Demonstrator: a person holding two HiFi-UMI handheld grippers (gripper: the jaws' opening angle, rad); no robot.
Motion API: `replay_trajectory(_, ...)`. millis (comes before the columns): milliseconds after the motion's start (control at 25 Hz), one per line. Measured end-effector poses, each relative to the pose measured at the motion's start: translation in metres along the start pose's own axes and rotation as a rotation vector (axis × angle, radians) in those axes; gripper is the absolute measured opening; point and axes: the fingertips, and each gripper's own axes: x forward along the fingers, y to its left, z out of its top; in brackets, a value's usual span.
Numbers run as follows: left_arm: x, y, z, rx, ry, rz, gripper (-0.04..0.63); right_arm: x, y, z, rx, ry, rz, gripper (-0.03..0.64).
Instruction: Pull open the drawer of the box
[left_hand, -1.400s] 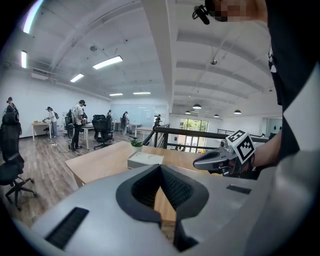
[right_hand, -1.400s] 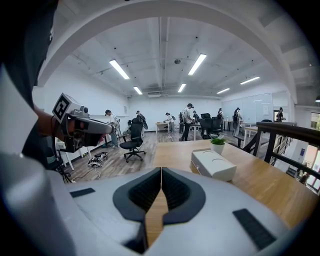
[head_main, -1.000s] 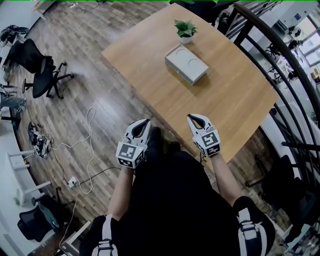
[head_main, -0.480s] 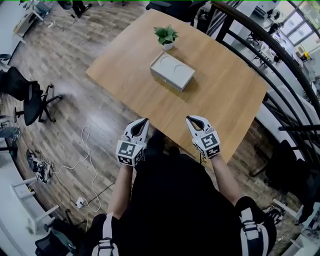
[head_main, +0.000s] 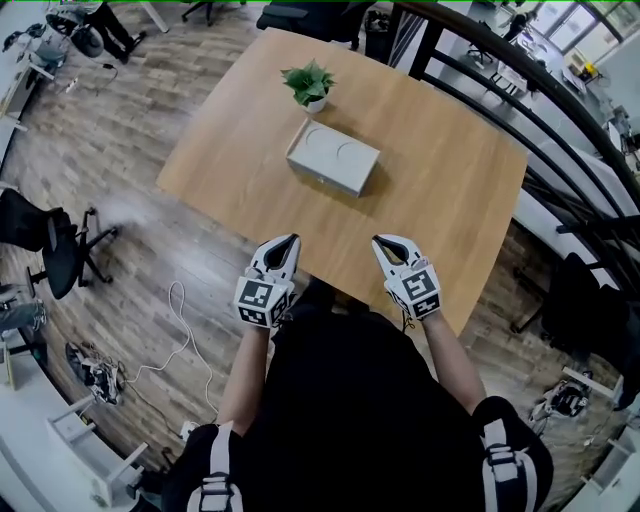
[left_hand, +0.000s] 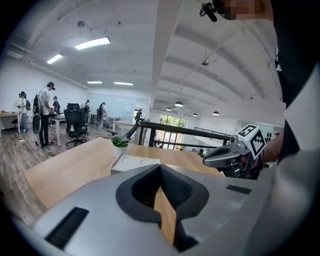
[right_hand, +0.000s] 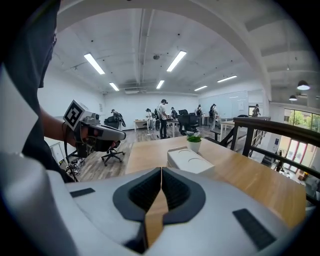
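Note:
A grey box (head_main: 333, 156) with two round marks on its lid rests on the wooden table (head_main: 440, 200), its drawer closed; the box also shows ahead in the left gripper view (left_hand: 134, 163) and the right gripper view (right_hand: 191, 162). My left gripper (head_main: 288, 243) hovers over the table's near edge, jaws shut and empty. My right gripper (head_main: 384, 243) hangs level with it, a little to the right, also shut with nothing held. Both are well short of the box.
A small potted plant (head_main: 308, 84) stands just beyond the box. A black railing (head_main: 520, 90) runs along the table's right side. Office chairs (head_main: 50, 250) and a white cable (head_main: 180, 330) lie on the wood floor at left. People stand at distant desks.
The head view has shifted, so the table and box now sit lower and further left in frame. Both grippers keep the same pose, shut, side by side.

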Motion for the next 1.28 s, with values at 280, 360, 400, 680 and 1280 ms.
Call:
replay_trajectory(280,0.037,0.020,-0.002,0.023,0.034,-0.061,0.023,0.013,-0.010,0.003,0.040,0.012,-0.066,0.025)
replay_trajectory(360,0.047,0.024,-0.003,0.033,0.048,-0.085,0.023,0.014,-0.012,0.003,0.052,0.019,-0.087,0.025)
replay_trajectory(400,0.053,0.026,-0.004,0.033,0.052,-0.096,0.023,0.016,-0.014,0.003,0.060,0.021,-0.098,0.025)
replay_trajectory(680,0.091,0.037,-0.009,0.025,0.078,-0.189,0.025,0.017,-0.032,-0.001,0.104,0.033,-0.200,0.025)
replay_trajectory(1280,0.142,0.068,-0.039,0.040,0.190,-0.275,0.025,0.018,-0.047,-0.003,0.182,0.048,-0.372,0.026)
